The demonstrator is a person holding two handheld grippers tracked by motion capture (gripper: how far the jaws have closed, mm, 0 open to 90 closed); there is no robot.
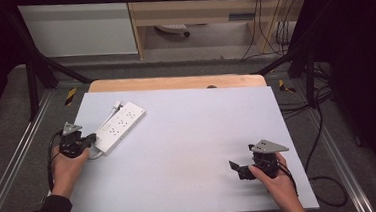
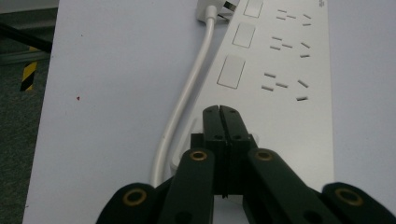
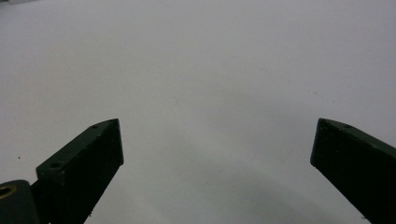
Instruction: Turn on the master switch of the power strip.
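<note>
White power strip (image 1: 121, 126) lying flat near the left edge of the bench (image 1: 189, 151), long axis diagonal, from the near-left end up toward the far edge, sockets facing up, white cable (image 2: 184, 100) along its left side. Left claw (image 2: 219, 114) with jaws pressed together, tips over the near end of the strip; contact impossible to tell. Right claw (image 1: 236, 169) spread wide above bare surface near the right edge, well apart from the strip.

the left hand (image 1: 68, 162) comes in at the lower left of the high view, dark sleeve at the frame's bottom edge, holding the black two-jaw left gripper (image 2: 220, 112) — its jaws pressed together, tips touching. at the lower right, the right hand (image 1: 277, 180) holds the black right gripper (image 3: 215, 144) low, its jaws spread wide apart.
</note>
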